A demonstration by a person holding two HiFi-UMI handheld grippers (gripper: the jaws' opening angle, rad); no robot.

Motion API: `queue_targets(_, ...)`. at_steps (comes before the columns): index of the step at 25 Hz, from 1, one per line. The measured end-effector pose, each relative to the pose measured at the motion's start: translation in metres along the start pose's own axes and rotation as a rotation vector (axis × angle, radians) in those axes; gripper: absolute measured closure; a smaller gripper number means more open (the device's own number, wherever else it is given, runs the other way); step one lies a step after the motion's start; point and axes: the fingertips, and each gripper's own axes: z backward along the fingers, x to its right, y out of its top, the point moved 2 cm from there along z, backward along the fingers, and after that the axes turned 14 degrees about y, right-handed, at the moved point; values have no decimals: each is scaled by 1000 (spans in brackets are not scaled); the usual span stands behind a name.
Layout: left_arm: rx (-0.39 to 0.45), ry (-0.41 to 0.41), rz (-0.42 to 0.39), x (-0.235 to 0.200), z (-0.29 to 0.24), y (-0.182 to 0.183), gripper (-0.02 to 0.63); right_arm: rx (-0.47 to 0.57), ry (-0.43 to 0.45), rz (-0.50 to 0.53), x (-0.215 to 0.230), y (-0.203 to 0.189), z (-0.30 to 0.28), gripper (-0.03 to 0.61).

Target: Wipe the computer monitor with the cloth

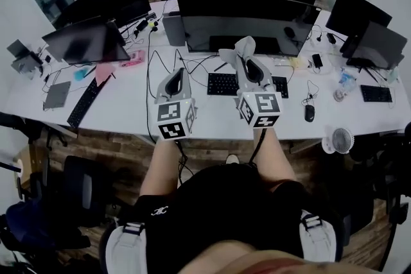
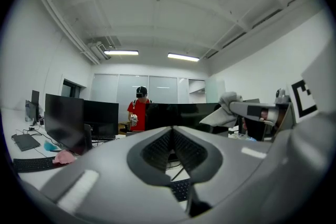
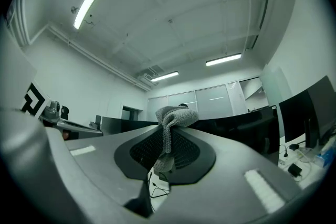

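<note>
Pinching a grey knitted cloth (image 3: 173,115) at its bunched fold, the jaws of the right gripper (image 3: 169,131) let the loose end droop over their dark ribbed pads (image 3: 186,152). The left gripper (image 2: 172,129) has its jaws pressed together on nothing. Only the head view shows both tools side by side at centre frame, above a white worktop (image 1: 128,109) and facing the wide black computer monitor (image 1: 244,22), with a keyboard (image 1: 225,83) below it. The cloth sits by the screen's lower edge; contact cannot be told. The left gripper view shows a person in a red shirt (image 2: 138,113) whole, while the head view cuts them off at its top edge.
</note>
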Motion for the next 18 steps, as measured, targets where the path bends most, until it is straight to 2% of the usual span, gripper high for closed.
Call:
queue_targets(8, 5, 94, 12, 7, -64, 12, 563, 23, 125, -6, 47, 0, -68, 549)
queue_targets(18, -37, 145, 3, -10, -118, 4, 563, 45, 211, 9, 65, 4, -154, 549)
